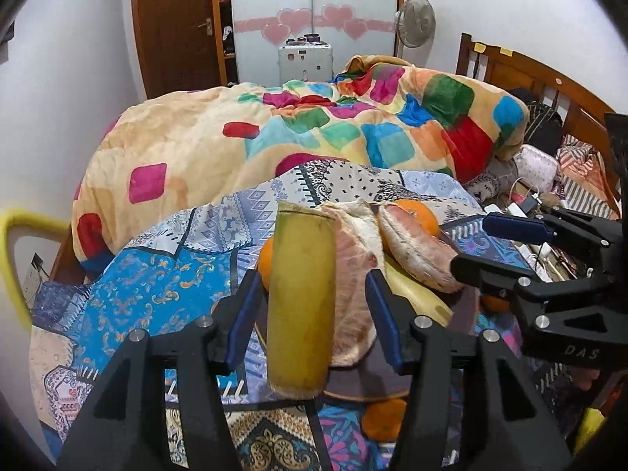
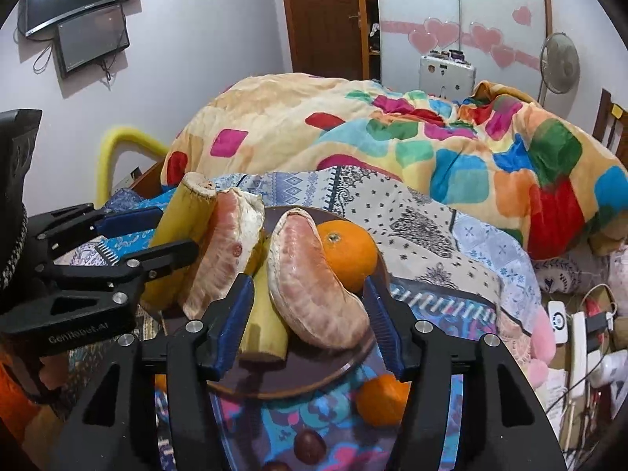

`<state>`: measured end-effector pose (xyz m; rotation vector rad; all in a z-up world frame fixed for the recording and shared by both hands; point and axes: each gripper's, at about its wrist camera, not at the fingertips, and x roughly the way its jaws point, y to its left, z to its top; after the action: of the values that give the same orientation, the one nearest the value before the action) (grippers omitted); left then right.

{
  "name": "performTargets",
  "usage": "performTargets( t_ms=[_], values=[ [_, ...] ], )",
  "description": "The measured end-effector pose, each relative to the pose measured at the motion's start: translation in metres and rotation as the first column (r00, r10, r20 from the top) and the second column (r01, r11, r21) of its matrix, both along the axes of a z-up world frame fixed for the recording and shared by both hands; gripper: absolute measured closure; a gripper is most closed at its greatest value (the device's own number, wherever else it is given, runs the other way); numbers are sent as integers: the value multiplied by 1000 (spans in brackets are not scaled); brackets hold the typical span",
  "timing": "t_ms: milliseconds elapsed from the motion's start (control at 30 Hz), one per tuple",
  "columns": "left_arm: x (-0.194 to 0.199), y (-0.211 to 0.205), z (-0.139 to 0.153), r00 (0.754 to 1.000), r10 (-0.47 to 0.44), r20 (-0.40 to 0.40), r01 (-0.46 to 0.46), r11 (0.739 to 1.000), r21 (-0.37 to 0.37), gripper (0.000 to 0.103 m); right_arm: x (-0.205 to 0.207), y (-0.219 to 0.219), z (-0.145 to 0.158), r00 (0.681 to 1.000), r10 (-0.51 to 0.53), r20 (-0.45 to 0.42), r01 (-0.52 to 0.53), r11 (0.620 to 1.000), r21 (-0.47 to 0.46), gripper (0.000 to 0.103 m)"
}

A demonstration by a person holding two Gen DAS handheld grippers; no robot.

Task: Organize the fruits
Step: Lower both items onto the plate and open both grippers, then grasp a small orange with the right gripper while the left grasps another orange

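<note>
A dark round plate (image 1: pixel 365 382) (image 2: pixel 298 373) on the bed holds fruit. In the left wrist view a yellow banana piece (image 1: pixel 300 298) stands between the fingers of my open left gripper (image 1: pixel 310 314), with a peeled pomelo segment (image 1: pixel 353 274) behind it, a second segment (image 1: pixel 416 251) to the right and an orange (image 1: pixel 422 214) beyond. In the right wrist view my open right gripper (image 2: pixel 306 325) straddles a pomelo segment (image 2: pixel 314 282) and a banana piece (image 2: pixel 263 325). The orange (image 2: pixel 349 255) sits behind. The left gripper (image 2: pixel 141 235) flanks the other banana piece (image 2: pixel 180 231).
A loose orange (image 2: pixel 380 400) (image 1: pixel 382 418) and dark round fruits (image 2: pixel 310 447) lie on the patterned sheet (image 1: pixel 149 298) in front of the plate. A colourful blanket (image 1: pixel 314 133) is heaped behind. Cables and chargers (image 2: pixel 581 333) clutter the right side. The headboard (image 1: pixel 549 82) is far right.
</note>
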<state>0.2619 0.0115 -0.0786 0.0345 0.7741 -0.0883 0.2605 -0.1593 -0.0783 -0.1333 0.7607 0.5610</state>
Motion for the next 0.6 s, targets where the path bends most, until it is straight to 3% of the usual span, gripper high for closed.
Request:
performTargets(
  t_ms=[300,600],
  values=[
    [-35,-1,10,1000,-4,16,4,1000,12,38,-34,-27,9,999,-11,51,14,999,-39,48],
    [-51,4,-5,1000,-7,-24,6,1000,-12,38,-34,-52,-19,998,-58,-12,57,994,-94,48]
  ],
)
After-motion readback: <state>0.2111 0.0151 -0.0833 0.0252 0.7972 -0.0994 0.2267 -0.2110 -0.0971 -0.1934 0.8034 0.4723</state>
